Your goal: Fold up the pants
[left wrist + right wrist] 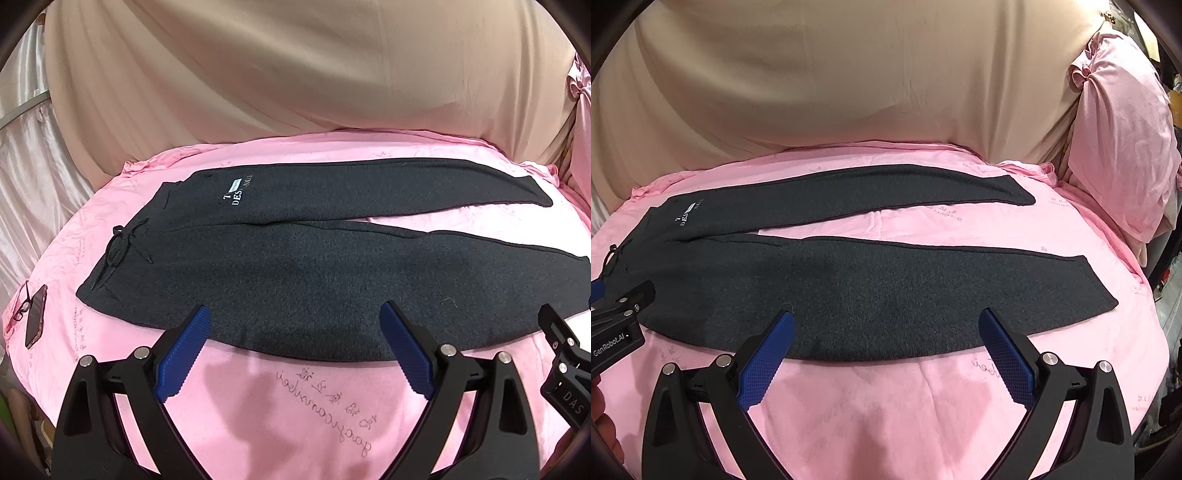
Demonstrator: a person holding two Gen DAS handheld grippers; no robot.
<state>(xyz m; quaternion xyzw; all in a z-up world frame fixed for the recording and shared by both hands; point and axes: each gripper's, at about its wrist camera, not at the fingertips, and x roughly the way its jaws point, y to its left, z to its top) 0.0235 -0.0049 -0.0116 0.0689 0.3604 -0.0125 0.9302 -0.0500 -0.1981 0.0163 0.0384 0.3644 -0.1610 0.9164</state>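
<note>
Dark grey pants (295,266) lie flat on a pink sheet (280,402), waistband to the left with a tied drawstring (122,245), both legs running right in a narrow V. White lettering (238,190) marks the far hip. My left gripper (295,317) hovers open over the near edge of the near leg, by the thigh. In the right wrist view the same pants (849,291) stretch across, and my right gripper (886,321) is open above the near leg's lower half. Neither gripper holds any cloth. Each gripper's black body shows at the edge of the other's view.
A phone (36,320) and glasses (23,308) lie on the sheet left of the waistband. Beige draped fabric (295,74) rises behind the bed. A pink pillow (1123,147) stands at the far right. Handwriting (332,402) marks the near sheet.
</note>
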